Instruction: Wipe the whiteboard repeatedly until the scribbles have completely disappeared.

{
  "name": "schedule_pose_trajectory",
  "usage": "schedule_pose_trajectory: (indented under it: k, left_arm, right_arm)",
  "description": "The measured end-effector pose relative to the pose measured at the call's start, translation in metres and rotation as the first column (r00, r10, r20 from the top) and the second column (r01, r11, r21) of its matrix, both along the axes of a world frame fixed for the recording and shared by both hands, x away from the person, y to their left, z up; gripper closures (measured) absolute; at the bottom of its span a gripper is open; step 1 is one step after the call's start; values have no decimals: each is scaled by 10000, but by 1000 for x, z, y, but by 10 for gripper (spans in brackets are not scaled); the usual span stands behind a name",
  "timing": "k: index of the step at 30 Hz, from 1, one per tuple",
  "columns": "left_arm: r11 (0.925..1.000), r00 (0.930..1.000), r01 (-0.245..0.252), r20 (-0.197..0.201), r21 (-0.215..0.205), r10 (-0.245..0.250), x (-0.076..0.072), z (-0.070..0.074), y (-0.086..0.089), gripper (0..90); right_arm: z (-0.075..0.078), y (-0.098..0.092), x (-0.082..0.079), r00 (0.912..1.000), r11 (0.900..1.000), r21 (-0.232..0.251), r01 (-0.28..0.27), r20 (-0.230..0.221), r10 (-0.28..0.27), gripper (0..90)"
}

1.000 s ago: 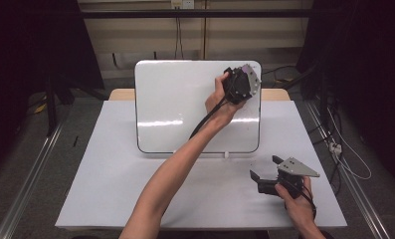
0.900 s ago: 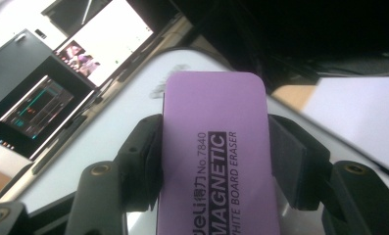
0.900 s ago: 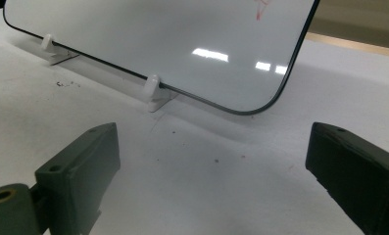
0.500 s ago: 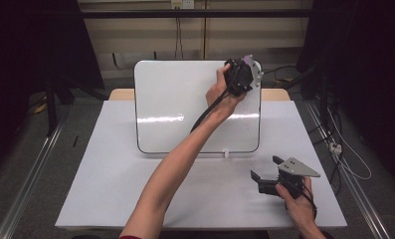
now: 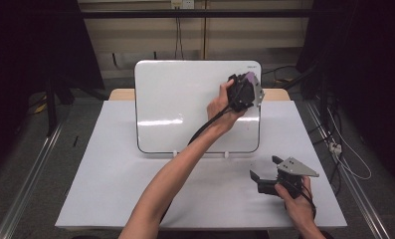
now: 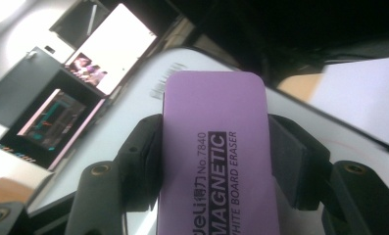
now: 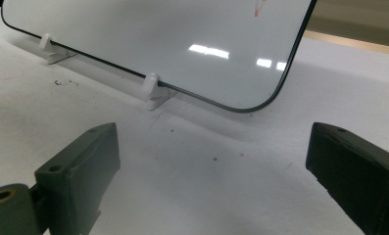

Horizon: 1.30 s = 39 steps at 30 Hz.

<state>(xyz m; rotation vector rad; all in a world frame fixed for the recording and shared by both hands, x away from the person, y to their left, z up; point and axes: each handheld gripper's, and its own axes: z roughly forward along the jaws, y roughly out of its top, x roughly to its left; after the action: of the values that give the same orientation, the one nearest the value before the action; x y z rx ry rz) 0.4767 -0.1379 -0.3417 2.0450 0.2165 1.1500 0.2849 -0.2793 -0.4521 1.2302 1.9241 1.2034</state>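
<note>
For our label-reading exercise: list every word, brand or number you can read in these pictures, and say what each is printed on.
"No.7840": on the purple eraser held by the left gripper.
"MAGNETIC": same eraser.
"HITE BOARD ERASER": same eraser, first letter cut off.
"eli" plus two Chinese characters: eraser brand, partly cut off.
Small mark on the whiteboard's top right corner: too small to read.

The place looks like a lab or recording room set up for test work; a table under a white cover stands in a dark bay, with black curtains hanging well to its left and right; metal rails run along the grey floor beside the table; cables trail over the floor to its right; behind the table, a wall socket feeds wires down a beige wall; a whiteboard stands propped on the table.
</note>
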Motion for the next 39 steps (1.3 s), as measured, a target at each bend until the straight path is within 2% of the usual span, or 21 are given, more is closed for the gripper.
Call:
schedule_pose_trajectory:
  k: [6, 9, 10, 11, 14, 19, 21, 24, 26, 28, 32, 33, 34, 36, 39]
  left_arm:
    - [9987, 9983, 508, -275, -1, -508, -23, -27, 3, 414]
    - [9979, 9973, 654, -333, 28, -652, -26, -29, 3, 414]
    - [9975, 9961, 706, -522, -31, -706, -24, -27, 4, 414]
    - [9977, 9962, 666, -548, -84, -670, -21, -25, 5, 414]
    - [9995, 9993, 309, -213, -78, -311, -10, -10, 8, 414]
    - [9964, 9980, -627, -92, -564, 622, 20, 22, 20, 414]
    - [9924, 9949, -984, 126, -733, 996, 30, 32, 27, 414]
    - [9826, 9893, -1444, 49, -1166, 1460, 42, 43, 38, 414]
    - [9778, 9884, -1515, -155, -1447, 1508, 45, 45, 41, 414]
    - [9801, 9873, -1581, -9, -1198, 1591, 43, 44, 38, 414]
    - [9892, 9933, -1158, -82, -900, 1155, 36, 38, 25, 414]
    - [9925, 9941, -1084, -30, -566, 1084, 33, 36, 22, 414]
    - [9934, 9945, -1050, -2, -457, 1051, 29, 33, 18, 414]
    - [9953, 9966, -807, -201, -531, 798, 24, 27, 15, 414]
    - [9977, 9981, -611, -86, -284, 609, 17, 20, 15, 414]
  right_arm:
    - [1, 1, -1, 10000, 10000, -54, -17, 42, 17, 58]
    - [1, 2, -1, 10000, 10000, -60, -4, 34, 4, 58]
    - [1, 2, -1, 10000, 10000, -70, -11, 46, 12, 58]
    - [1, 2, -1, 10000, 10000, -75, -34, 45, 34, 58]
    - [1, 3, -2, 10000, 10000, -59, -35, 48, 35, 58]
    - [0, 0, -1, 10000, 10000, -5, -4, 10, 4, 58]
    - [0, -1, -1, 10000, 10000, -3, 7, 29, -7, 58]
    - [1, -2, -1, 10000, 10000, 25, 27, 31, -27, 58]
    - [1, -2, -1, 10000, 10000, 28, 29, 28, -29, 58]
    - [1, -2, -1, 10000, 10000, 26, 35, 46, -35, 58]
    - [0, 0, -1, 10000, 10000, -4, 16, 10, -16, 58]
    - [1, 0, 0, 10000, 10000, -5, -6, 25, 6, 58]
    - [1, 1, -1, 10000, 10000, 2, -18, 25, 18, 58]
    - [1, 1, -1, 10000, 10000, 1, -47, 41, 47, 58]
    - [1, 0, -1, 10000, 10000, -14, -50, 38, 50, 58]
